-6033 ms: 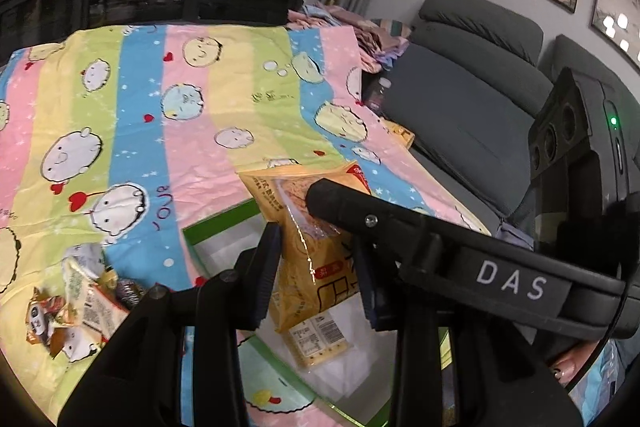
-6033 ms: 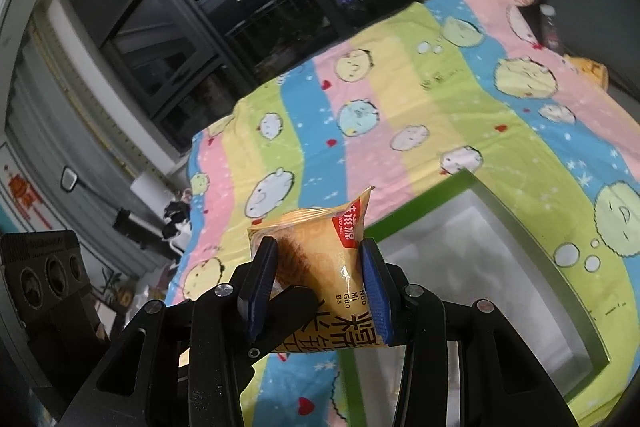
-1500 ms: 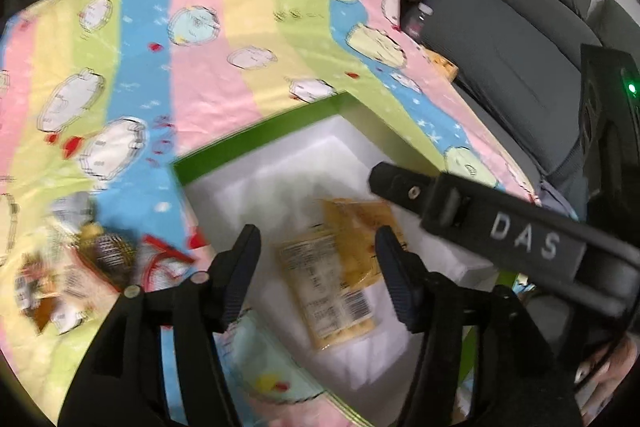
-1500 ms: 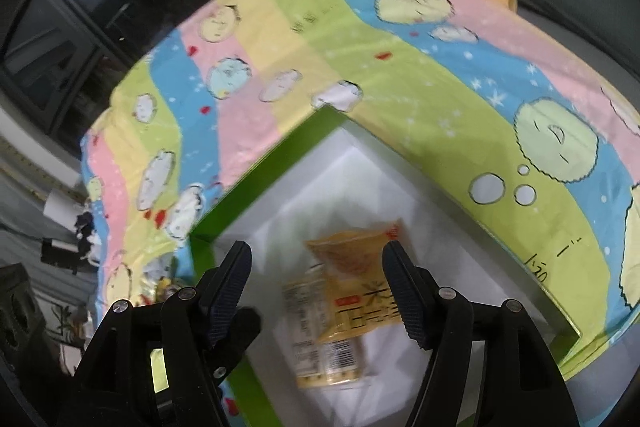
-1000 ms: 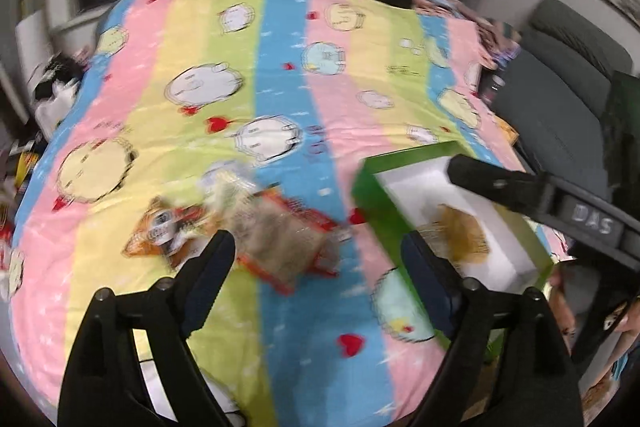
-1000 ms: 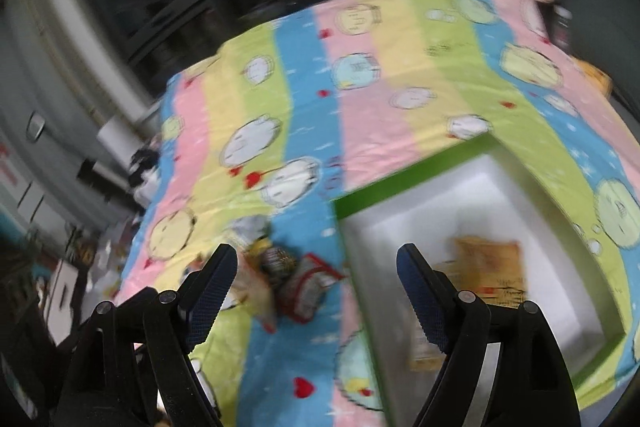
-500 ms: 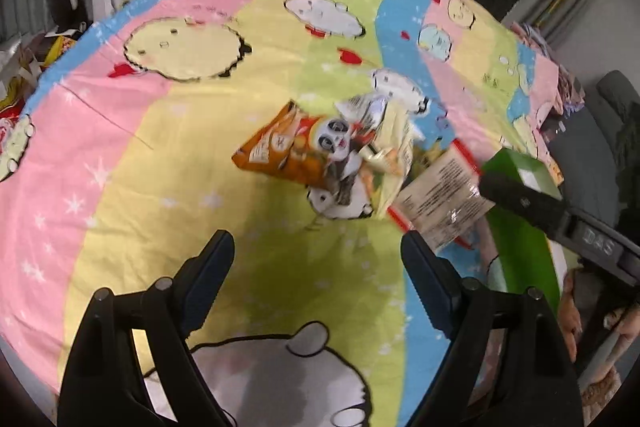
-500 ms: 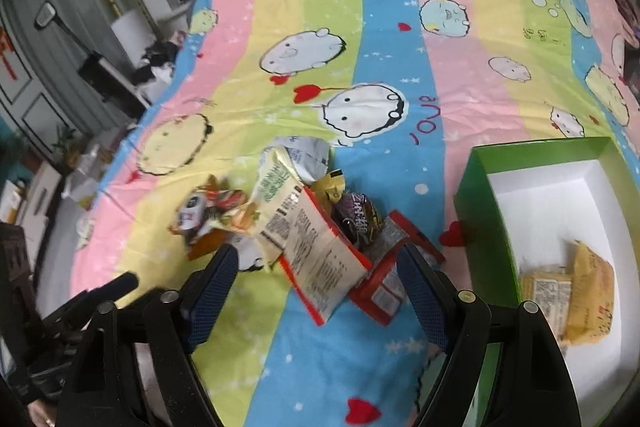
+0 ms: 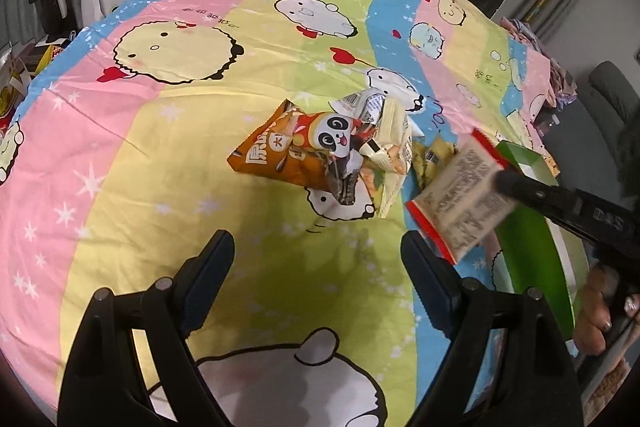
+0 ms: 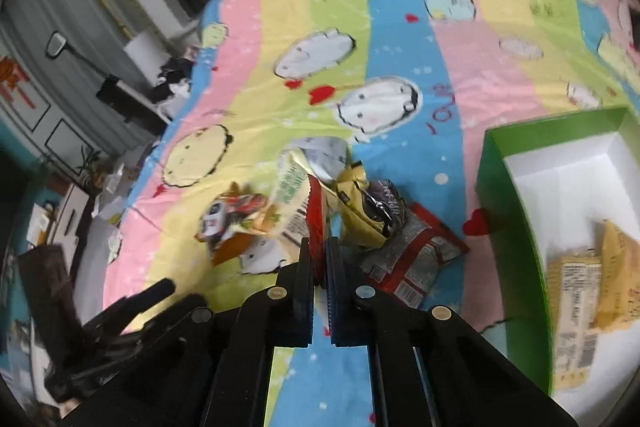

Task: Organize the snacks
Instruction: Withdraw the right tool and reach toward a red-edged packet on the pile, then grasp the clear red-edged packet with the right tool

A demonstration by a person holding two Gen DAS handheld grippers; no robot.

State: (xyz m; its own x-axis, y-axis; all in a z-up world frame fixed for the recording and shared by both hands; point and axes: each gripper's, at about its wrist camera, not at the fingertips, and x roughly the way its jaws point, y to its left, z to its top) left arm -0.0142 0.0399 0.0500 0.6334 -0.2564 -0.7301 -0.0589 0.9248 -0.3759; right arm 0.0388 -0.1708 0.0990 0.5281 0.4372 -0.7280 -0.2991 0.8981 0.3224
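Our right gripper (image 10: pixel 320 259) has its fingers closed on the edge of a red-bordered snack packet (image 9: pixel 460 195), lifted clear of the striped cartoon bedspread (image 9: pixel 192 131). Our left gripper (image 9: pixel 316 271) hovers over bare bedspread with fingers spread wide, nothing between them. Just beyond it lies the snack pile (image 9: pixel 332 151), topped by an orange panda packet (image 9: pixel 288 155), with a dark packet (image 10: pixel 384 207) and a red-and-silver packet (image 10: pixel 416 251) touching alongside. The green box (image 10: pixel 508 211) sits near the pile; two yellow packets (image 10: pixel 592 267) lie inside on its white floor.
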